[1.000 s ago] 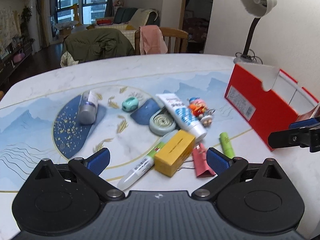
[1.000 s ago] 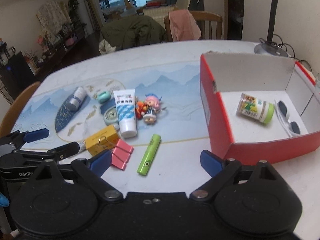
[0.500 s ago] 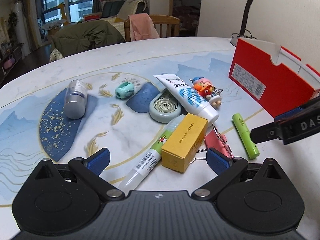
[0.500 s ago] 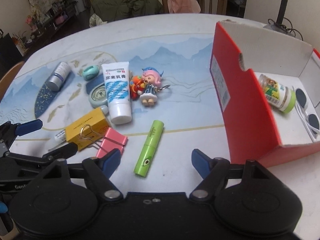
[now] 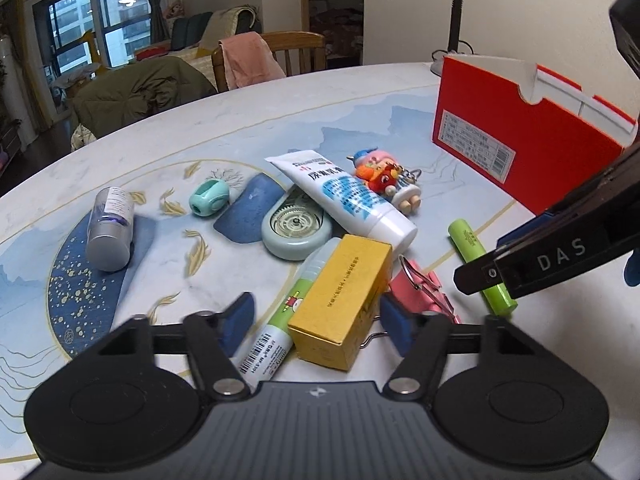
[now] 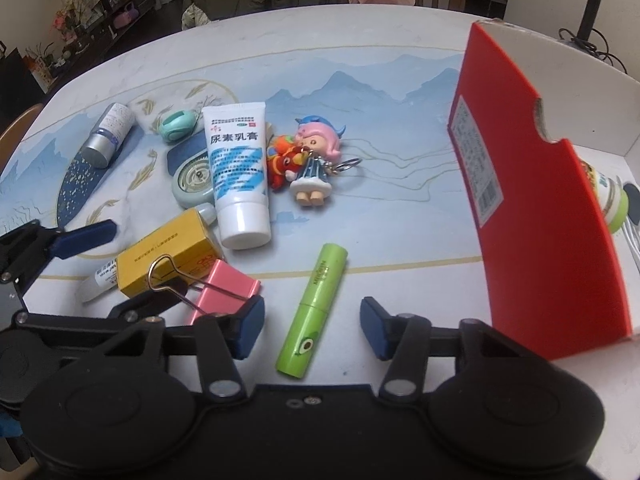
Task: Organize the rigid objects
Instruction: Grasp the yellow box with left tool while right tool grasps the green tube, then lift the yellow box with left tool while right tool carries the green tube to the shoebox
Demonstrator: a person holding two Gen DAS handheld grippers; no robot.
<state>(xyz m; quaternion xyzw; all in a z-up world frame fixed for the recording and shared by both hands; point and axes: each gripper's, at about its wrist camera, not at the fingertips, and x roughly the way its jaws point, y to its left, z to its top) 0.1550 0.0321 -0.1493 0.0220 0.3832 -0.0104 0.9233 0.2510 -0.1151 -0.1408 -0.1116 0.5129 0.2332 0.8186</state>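
My left gripper (image 5: 316, 322) points down at a yellow box (image 5: 344, 300) and a glue stick (image 5: 276, 332). Both lie between its closing jaws, with a gap still showing at each pad. A pink binder clip (image 5: 420, 288) lies just right of it. My right gripper (image 6: 312, 326) straddles a green lip-balm tube (image 6: 316, 300); its jaws are closing too and do not touch the tube. A red box (image 6: 540, 220) stands on the right, with a bottle (image 6: 610, 200) inside.
On the patterned table (image 6: 400, 100) lie a white cream tube (image 6: 238, 172), a doll keychain (image 6: 312, 160), a round tape dispenser (image 5: 296, 232), a mint sharpener (image 5: 210, 198) and a silver bottle (image 5: 110, 232). A lamp (image 5: 456, 20) and chairs stand behind.
Both grippers have come down closer to the objects and their jaws have narrowed. The left now frames the yellow box and glue stick, the right the green tube.
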